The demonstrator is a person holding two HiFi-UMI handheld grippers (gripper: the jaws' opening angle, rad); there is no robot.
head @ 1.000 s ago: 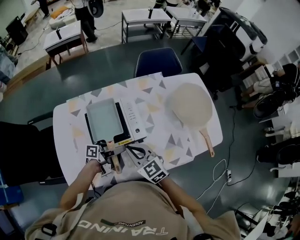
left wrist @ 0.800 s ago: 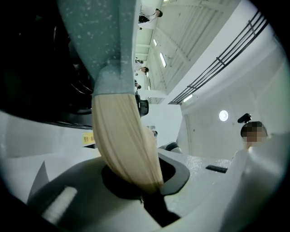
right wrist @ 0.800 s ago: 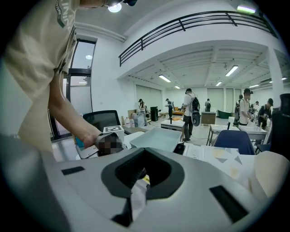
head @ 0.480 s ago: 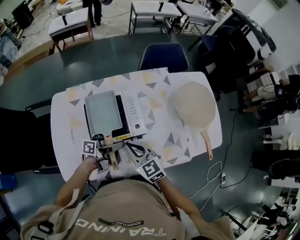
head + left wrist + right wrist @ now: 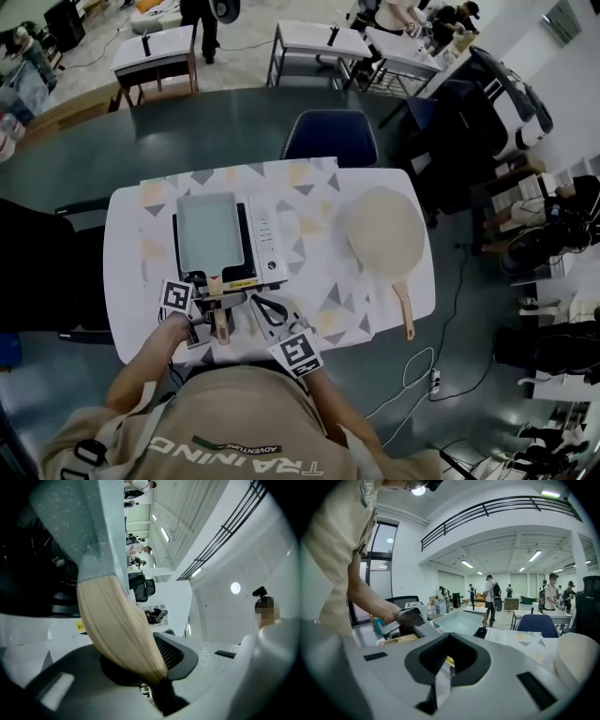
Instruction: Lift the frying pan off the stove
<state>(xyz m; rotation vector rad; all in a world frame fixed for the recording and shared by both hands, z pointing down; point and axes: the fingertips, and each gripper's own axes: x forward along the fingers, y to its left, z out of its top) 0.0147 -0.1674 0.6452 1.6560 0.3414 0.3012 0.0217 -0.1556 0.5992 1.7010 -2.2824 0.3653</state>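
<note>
A grey rectangular frying pan (image 5: 208, 228) sits on a white portable stove (image 5: 267, 234), its wooden handle (image 5: 218, 317) pointing at me over the table's near edge. My left gripper (image 5: 212, 302) is around that handle. In the left gripper view the handle (image 5: 117, 625) lies between the jaws against the dark ribbed pad, and the jaws are starting to open. My right gripper (image 5: 256, 302) hovers just right of the handle, shut with nothing in it (image 5: 450, 637). From it I see the pan (image 5: 461, 623) and the left gripper (image 5: 410, 619).
A round cream pan (image 5: 384, 232) with a wooden handle lies on the right of the white table (image 5: 127, 281), which has a triangle-patterned cloth. A blue chair (image 5: 330, 139) stands behind the table. A cable (image 5: 422, 361) trails on the floor at the right.
The head view has shifted slightly. The pan stays on the stove and both grippers stay by its handle.
</note>
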